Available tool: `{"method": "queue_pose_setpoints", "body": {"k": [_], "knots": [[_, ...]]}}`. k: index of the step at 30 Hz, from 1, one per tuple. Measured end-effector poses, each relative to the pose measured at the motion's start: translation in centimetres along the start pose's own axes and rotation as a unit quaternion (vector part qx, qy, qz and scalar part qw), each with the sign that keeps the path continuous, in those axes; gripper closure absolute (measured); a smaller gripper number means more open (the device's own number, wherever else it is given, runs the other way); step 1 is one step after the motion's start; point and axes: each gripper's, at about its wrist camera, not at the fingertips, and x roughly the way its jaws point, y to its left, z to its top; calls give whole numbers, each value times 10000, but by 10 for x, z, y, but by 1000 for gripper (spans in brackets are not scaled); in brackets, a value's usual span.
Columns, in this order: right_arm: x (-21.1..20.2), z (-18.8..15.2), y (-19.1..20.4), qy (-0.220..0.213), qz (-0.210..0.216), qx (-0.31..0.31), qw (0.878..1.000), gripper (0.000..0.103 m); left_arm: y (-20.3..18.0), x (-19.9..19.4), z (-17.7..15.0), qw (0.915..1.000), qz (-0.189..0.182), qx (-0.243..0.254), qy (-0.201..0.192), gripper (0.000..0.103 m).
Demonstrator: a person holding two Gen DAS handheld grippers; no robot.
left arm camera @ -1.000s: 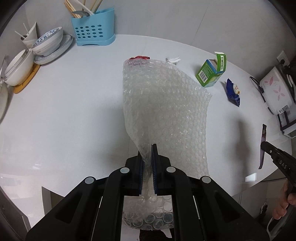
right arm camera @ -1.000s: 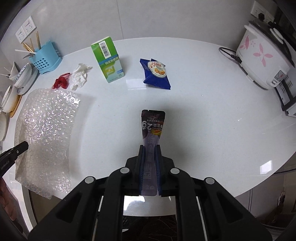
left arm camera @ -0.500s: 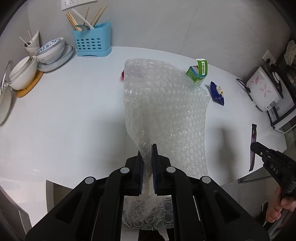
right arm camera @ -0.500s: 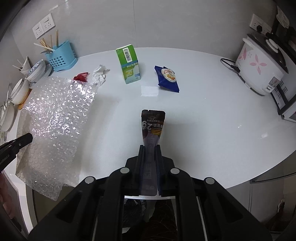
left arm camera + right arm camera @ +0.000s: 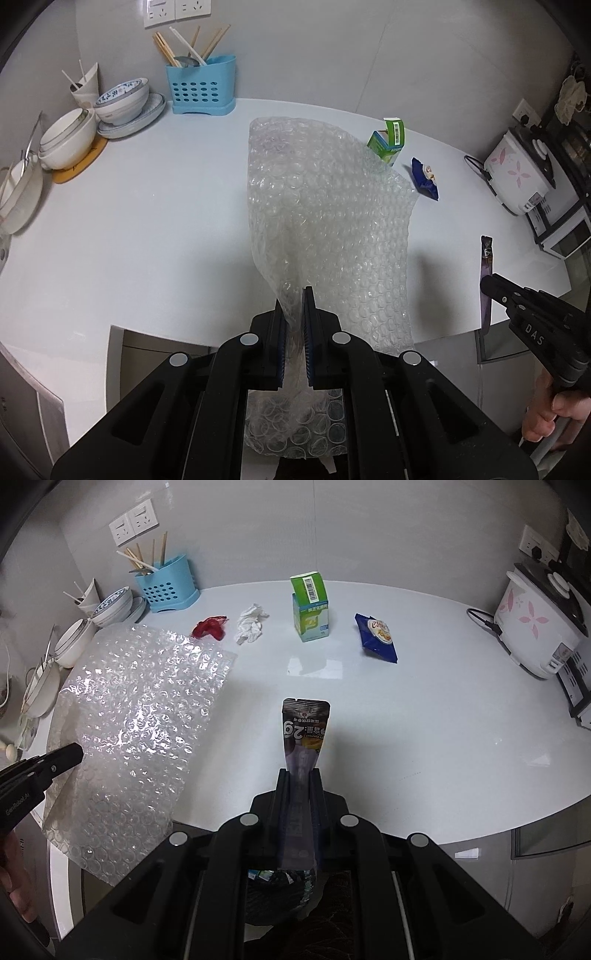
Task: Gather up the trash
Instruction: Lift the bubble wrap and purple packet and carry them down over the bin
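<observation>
My left gripper [image 5: 292,295] is shut on a large clear bubble wrap sheet [image 5: 328,221], which hangs lifted off the white table [image 5: 147,229]; the same sheet [image 5: 136,716] shows at the left of the right wrist view. My right gripper [image 5: 300,773] is shut on a dark snack wrapper [image 5: 304,727], also seen edge-on as a thin strip [image 5: 486,266] in the left wrist view. On the table lie a green and white carton [image 5: 310,607], a blue snack packet [image 5: 376,637], a crumpled white tissue [image 5: 251,622] and a red scrap [image 5: 210,627].
A blue cutlery holder [image 5: 201,86] and stacked bowls [image 5: 122,101] stand at the back left. A white rice cooker [image 5: 537,614] and another appliance [image 5: 578,686] sit at the right edge. A person's hand [image 5: 554,417] holds the right gripper. The table's front edge is just below both grippers.
Both grippers have pulled back and risen from the table, carrying the bubble wrap and the wrapper. More of the wall, sockets and table edge now shows.
</observation>
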Motion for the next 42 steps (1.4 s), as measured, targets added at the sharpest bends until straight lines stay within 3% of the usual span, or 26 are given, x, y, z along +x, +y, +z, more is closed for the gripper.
{"method": "queue_pose_setpoints", "body": {"k": [13,23,31,42], "knots": [[-14,-24,29,-93,155,-229,9996,93,16,-15,-51,9998,-107,-115,88,96],[-13,-52,46,-97,307,-408,9986,92,24,-13,-85,9996,9,-132,243,96],[4,-79,57,99,482,-603,9970,92,36,1,-115,9991,70,-278,312,96],[41,-112,70,382,726,-770,9937,92,45,41,-156,9960,139,-522,714,96]]}}
